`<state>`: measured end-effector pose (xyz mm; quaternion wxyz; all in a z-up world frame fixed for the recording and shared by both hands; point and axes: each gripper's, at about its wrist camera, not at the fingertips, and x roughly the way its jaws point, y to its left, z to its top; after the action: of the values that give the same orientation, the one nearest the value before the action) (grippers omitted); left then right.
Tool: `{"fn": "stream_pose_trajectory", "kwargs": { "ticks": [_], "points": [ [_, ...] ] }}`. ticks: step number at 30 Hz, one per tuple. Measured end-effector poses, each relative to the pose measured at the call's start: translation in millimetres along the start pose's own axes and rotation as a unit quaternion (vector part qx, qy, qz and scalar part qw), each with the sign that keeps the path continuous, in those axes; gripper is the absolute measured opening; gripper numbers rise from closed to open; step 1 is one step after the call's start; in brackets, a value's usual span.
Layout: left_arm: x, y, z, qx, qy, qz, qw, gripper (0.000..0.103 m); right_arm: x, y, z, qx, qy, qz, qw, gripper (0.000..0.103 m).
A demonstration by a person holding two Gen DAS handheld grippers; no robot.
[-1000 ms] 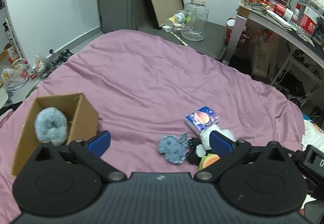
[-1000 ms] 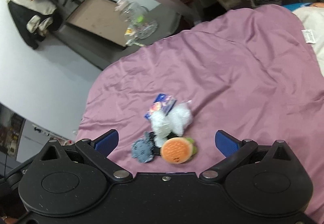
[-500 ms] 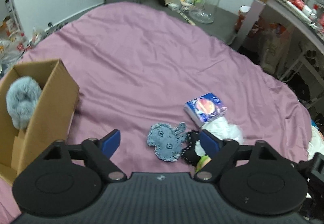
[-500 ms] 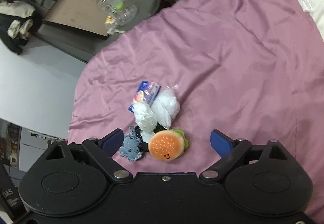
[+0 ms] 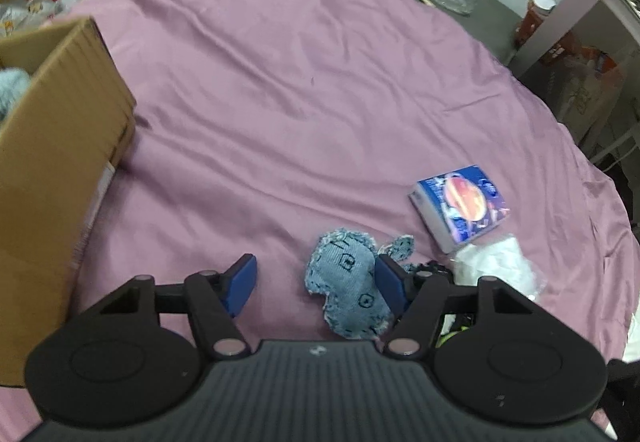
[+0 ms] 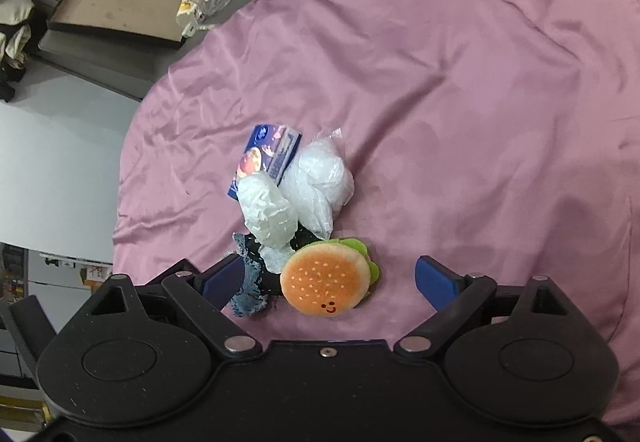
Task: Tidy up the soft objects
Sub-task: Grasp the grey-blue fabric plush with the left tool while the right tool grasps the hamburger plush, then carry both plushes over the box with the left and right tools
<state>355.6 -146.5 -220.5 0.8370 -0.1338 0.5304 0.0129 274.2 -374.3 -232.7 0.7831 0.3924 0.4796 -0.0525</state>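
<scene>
Left gripper (image 5: 314, 279): jaws apart, just been narrowing, denim toy (image 5: 347, 294) between them but nearer right pad, not pinched yet. Likely sizing gap to thin flat cloth.

Right gripper (image 6: 328, 277): jaws wide apart, straddling burger toy (image 6: 325, 279), no contact; width suits plump shape.

Both toys in pile with white bags (image 6: 298, 192) on purple sheet (image 5: 300, 90).

Cardboard box (image 5: 60, 146) at left, probably destination.
</scene>
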Motion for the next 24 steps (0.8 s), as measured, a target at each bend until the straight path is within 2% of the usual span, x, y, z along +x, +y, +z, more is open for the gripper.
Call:
{"fn": "stream_pose_trajectory", "kwargs": {
  "ticks": [6, 7, 9, 10, 12, 14, 16, 19, 20, 24],
  "points": [
    [10.8, 3.6, -0.4, -0.014, -0.007, -0.011, 0.9998, 0.064, 18.3, -1.1, 0.9, 0.013, 0.019, -0.011, 1.000, 0.093],
    [11.3, 4.4, 1.2, -0.018, -0.007, -0.012, 0.9997, 0.061, 19.8, 0.0, 1.2, 0.012, 0.019, -0.011, 1.000, 0.093],
    [9.4, 5.1, 3.1, -0.024, -0.006, -0.015, 0.9996, 0.051, 25.4, 2.5, 1.7, 0.011, 0.022, -0.016, 1.000, 0.093],
    [8.6, 4.9, 4.7, -0.027, -0.005, -0.022, 0.9994, 0.039, 28.2, 3.1, 2.0, 0.012, 0.026, -0.017, 0.999, 0.093],
    [8.1, 2.5, 6.4, -0.028, 0.003, -0.049, 0.9984, 0.025, 34.1, 5.4, 1.9, 0.011, 0.034, -0.020, 0.999, 0.093],
    [6.9, -0.8, 6.1, -0.023, 0.008, -0.063, 0.9977, 0.023, 37.1, 7.8, 1.0, 0.007, 0.035, -0.024, 0.999, 0.092],
    [5.9, -0.1, 4.3, -0.024, 0.010, -0.067, 0.9974, 0.022, 39.6, 11.6, -1.3, -0.004, 0.034, -0.034, 0.999, 0.088],
    [-0.9, 7.6, 1.1, -0.037, 0.014, -0.075, 0.9964, 0.018, 42.2, 13.5, -3.8, -0.011, 0.034, -0.046, 0.998, 0.067],
    [-5.2, 9.6, 0.5, -0.039, 0.011, -0.076, 0.9963, 0.018, 41.9, 13.4, -4.3, -0.013, 0.034, -0.047, 0.998, 0.056],
    [-28.9, 19.8, -1.5, -0.040, -0.005, -0.077, 0.9962, 0.018, 33.5, 20.0, -8.7, -0.029, 0.028, -0.039, 0.998, 0.052]
  ]
}}
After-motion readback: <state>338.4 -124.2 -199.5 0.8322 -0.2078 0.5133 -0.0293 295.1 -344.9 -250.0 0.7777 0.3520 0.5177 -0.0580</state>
